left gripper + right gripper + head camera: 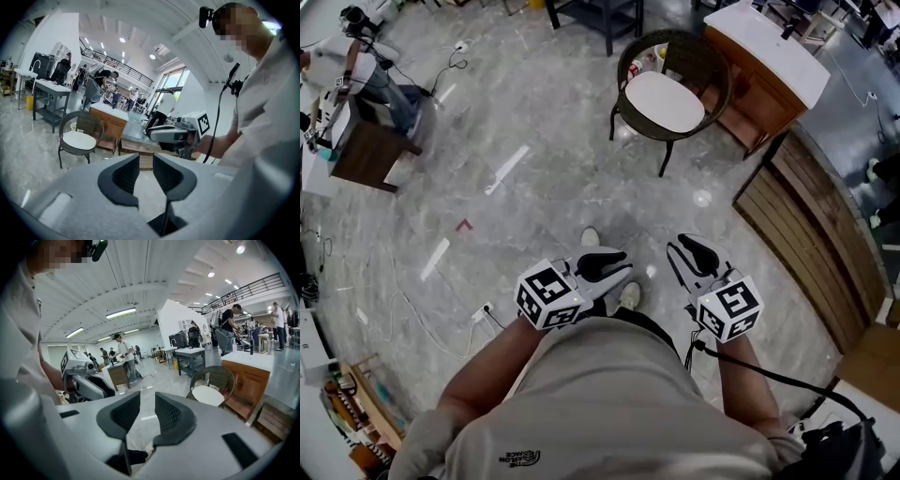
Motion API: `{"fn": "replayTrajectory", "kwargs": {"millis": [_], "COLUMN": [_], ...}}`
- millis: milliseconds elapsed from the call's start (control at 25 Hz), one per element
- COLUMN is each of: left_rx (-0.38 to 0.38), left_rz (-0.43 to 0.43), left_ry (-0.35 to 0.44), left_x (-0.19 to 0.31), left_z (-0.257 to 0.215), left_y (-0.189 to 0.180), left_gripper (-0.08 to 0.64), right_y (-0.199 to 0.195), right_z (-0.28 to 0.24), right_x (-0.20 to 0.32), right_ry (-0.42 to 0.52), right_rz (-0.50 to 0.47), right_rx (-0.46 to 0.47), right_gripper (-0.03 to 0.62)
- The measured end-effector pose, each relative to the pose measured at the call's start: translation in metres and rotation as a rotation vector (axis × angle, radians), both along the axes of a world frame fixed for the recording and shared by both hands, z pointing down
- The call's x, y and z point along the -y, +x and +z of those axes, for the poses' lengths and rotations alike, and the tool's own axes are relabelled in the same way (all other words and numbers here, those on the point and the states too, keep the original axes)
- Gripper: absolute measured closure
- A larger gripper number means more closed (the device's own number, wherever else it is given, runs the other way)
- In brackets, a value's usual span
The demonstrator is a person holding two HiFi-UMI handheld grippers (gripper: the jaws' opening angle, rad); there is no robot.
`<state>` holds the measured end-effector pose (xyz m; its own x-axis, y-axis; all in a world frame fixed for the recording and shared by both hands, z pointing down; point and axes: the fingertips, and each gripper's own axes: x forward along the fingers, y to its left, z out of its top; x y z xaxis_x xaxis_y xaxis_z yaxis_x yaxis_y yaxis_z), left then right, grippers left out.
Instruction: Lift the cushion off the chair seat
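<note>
Well beyond the left claw (622, 265) and right claw (682, 246), cushion (664, 101) rests on chair (713, 67).

A grey marbled floor (534, 187) carries a dark wicker chair (717, 75), and a white cushion (664, 101) lies flat on its seat. A wooden cabinet (750, 103) stands just beside the chair. A small red mark (464, 225) lies on the floor, well apart.

Bright ceiling strip lights (121, 313); glossy floor (534, 217) glare; fisheye edges bend, corners dark.

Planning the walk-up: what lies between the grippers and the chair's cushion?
In the head view, bare grey floor separates left gripper and right gripper from the cushion; only the person's shoe sits just ahead.
</note>
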<state>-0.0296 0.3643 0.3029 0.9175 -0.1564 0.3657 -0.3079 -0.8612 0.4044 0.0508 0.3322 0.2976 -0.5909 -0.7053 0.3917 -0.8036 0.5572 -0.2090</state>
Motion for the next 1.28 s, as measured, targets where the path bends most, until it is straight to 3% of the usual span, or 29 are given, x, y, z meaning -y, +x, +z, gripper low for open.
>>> {"fn": "replayTrajectory", "kwargs": {"millis": [200, 800, 1040, 1280], "left_rx": [-0.040, -0.005, -0.048, -0.039], "left_rz": [-0.008, 0.168, 0.079, -0.013], "left_ry": [-0.047, -0.071, -0.236, -0.351], "left_x": [0.071, 0.282, 0.335, 0.388], "left_z": [0.011, 0.037, 0.076, 0.125], "left_y": [0.005, -0.002, 0.001, 0.025], "left_gripper": [0.479, 0.479, 0.479, 0.479], "right_y": [0.007, -0.020, -0.022, -0.003], "right_z": [0.011, 0.013, 0.026, 0.053], "right_x": [0.054, 0.257, 0.296, 0.341], "right_ry": [-0.032, -0.069, -0.108, -0.159], "right_rz": [0.038, 0.141, 0.136, 0.103], "right_rx": [-0.011, -0.069, -0.069, -0.055], "right_gripper": [0.486, 0.486, 0.486, 0.486]}}
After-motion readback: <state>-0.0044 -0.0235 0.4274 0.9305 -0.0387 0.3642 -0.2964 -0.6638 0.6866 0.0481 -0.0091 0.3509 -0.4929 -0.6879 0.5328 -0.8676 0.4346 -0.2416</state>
